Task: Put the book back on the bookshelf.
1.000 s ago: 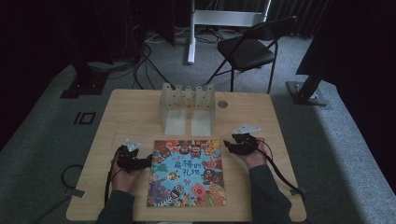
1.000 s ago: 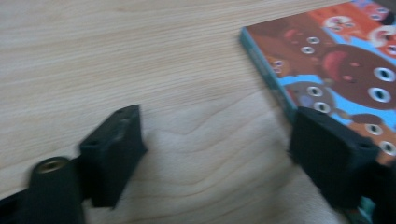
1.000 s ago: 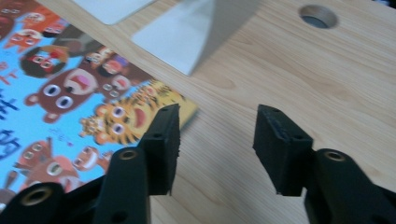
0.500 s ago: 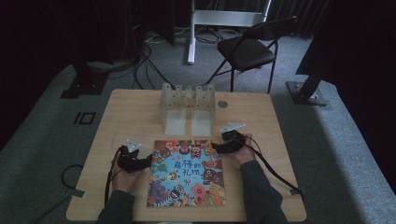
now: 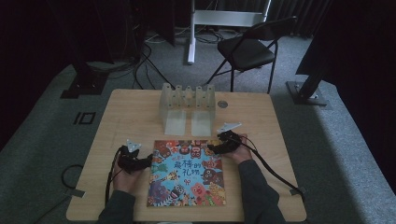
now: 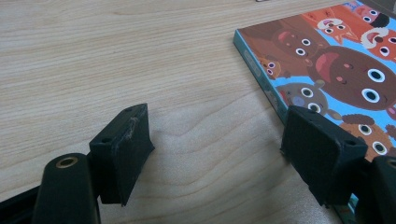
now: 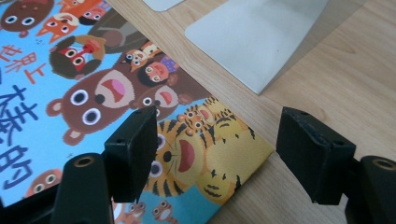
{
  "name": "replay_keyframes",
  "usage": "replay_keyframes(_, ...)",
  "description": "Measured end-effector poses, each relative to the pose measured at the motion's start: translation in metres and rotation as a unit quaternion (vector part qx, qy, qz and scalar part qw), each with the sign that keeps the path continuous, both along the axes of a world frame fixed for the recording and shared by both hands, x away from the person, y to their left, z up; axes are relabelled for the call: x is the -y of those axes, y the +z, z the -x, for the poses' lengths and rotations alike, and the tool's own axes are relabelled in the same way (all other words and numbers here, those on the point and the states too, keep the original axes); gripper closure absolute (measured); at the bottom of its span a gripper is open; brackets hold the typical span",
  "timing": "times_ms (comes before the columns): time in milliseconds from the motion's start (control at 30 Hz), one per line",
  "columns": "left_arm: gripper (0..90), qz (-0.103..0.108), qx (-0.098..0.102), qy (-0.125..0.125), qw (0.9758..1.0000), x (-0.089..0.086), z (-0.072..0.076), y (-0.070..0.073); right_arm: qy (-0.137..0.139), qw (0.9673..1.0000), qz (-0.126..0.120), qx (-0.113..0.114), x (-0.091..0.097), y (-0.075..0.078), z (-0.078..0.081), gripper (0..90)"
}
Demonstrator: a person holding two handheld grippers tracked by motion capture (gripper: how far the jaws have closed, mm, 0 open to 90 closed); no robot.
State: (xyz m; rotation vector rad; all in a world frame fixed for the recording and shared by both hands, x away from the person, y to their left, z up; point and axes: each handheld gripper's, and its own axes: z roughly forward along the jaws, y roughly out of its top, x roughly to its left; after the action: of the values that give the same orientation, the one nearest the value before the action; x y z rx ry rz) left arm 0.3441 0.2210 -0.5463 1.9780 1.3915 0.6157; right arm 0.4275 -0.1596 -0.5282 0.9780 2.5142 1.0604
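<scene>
A colourful picture book lies flat on the wooden table, near the front edge. My left gripper rests at the book's left edge and is open. In the left gripper view, bare wood lies between the pads and the far jaw stands over the book's spine. My right gripper is at the book's far right corner. Its jaws have just been opening. In the right gripper view that corner of the book lies below and between the open pads, untouched.
A clear plastic rack with two flat base plates stands at the back middle of the table. A small round disc lies right of it. A folding chair stands beyond the table. Cables trail from both grippers.
My right gripper has moved left and down to the book's far right corner, and its jaws stand wider. The left gripper and the book have not moved.
</scene>
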Motion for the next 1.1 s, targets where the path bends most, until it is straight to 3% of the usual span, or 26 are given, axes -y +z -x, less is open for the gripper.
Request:
replay_keyframes(133,25.2,-0.002,-0.008,0.009,0.9999,0.004,0.002,0.002,-0.003,0.9999,-0.006,-0.011,0.002,-0.007,-0.003,29.2)
replay_keyframes(200,27.8,0.001,-0.012,0.001,0.9999,0.003,0.004,0.003,0.000,0.9993,-0.029,-0.022,0.006,-0.009,-0.004,29.2)
replay_keyframes(300,28.0,0.031,-0.015,-0.008,0.9994,-0.002,0.005,0.005,0.003,0.9987,-0.043,-0.028,0.009,-0.011,-0.006,29.3)
replay_keyframes(400,25.3,0.045,0.000,-0.023,0.9987,-0.001,0.008,0.009,0.003,0.9980,-0.054,-0.032,0.010,-0.012,-0.007,29.4)
replay_keyframes(433,24.7,0.045,0.000,-0.023,0.9987,-0.001,0.008,0.009,0.003,0.9980,-0.054,-0.032,0.010,-0.012,-0.007,29.4)
replay_keyframes(467,24.7,0.037,0.015,-0.035,0.9986,0.004,0.011,0.012,0.002,0.9978,-0.057,-0.033,0.010,-0.012,-0.007,29.3)
replay_keyframes(600,17.0,0.014,0.021,-0.077,0.9967,0.019,0.019,0.015,-0.005,0.9942,-0.095,-0.051,0.017,-0.012,-0.009,30.1)
replay_keyframes(733,14.7,-0.008,0.024,-0.111,0.9935,0.036,0.033,0.021,-0.007,0.9933,-0.104,-0.051,0.019,-0.011,-0.009,31.1)
replay_keyframes(867,14.5,-0.005,0.030,-0.144,0.9892,0.050,0.049,0.026,-0.006,0.9930,-0.107,-0.050,0.020,-0.007,-0.009,31.8)
replay_keyframes(933,13.5,-0.008,0.034,-0.164,0.9859,0.059,0.056,0.027,-0.006,0.9928,-0.109,-0.049,0.020,-0.004,-0.009,32.0)
replay_keyframes(1100,13.3,-0.053,0.029,-0.210,0.9759,0.084,0.070,0.024,-0.004,0.9917,-0.122,-0.043,0.023,0.005,-0.008,33.6)
